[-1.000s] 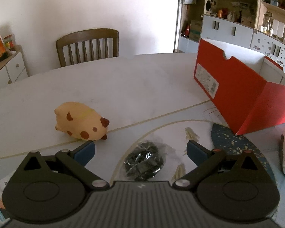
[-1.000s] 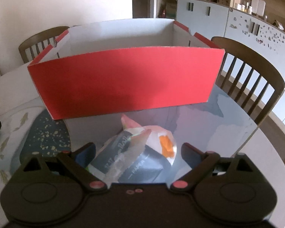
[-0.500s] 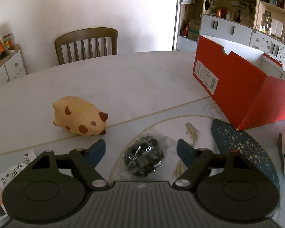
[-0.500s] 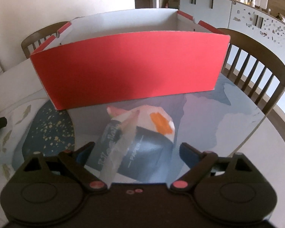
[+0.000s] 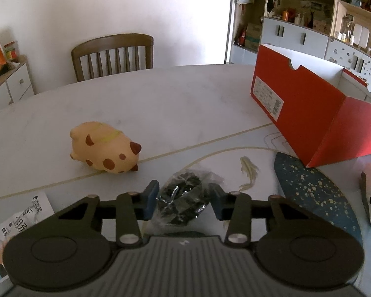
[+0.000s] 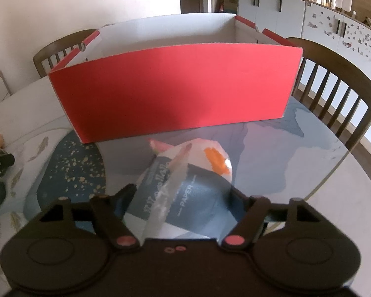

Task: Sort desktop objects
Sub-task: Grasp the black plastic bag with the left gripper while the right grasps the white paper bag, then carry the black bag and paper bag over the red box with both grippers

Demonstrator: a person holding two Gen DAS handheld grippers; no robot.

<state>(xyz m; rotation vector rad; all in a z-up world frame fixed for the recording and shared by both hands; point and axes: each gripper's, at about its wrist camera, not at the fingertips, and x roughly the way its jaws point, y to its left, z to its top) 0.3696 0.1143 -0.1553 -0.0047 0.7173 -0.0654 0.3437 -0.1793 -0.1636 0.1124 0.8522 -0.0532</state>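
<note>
**Both sets of fingers closing on packets, box lying just beyond**

The left gripper [image 5: 183, 199] is closing around a small dark crinkly packet [image 5: 181, 201] that is lying on the counter [image 5: 160, 104] directly between its blue fingers [image 5: 150, 199]. The pads are standing very near the wrapper's sides; whether they are pressing it yet is hard to tell, though the gap looks almost gone. The packet is sitting squarely on the gripper's centre line, so no sideways correction seems needed before lifting.

The right gripper [image 6: 183, 205] is also closing, its jaws still fairly wide, with a soft paper tissue pack [image 6: 185, 185] lying between them. The pack's long axis is running away from the fingers toward the red box [image 6: 175, 91], tilted a little to the right, so the fingers are straddling its near, dark end across the short width. The pads look to be just reaching its sides, but their tips are partly hidden by the pack.

The red box is standing open-topped just beyond the tissue pack, toward the far edge of the counter, its long wall facing the right gripper. From the left gripper it [image 5: 316, 113] is lying off to the right and farther away, so the right hand is the nearer one to drop its load.

A spotted toy pig [image 5: 104, 148] is resting to the left of the dark packet, apart from it, untouched.
</note>
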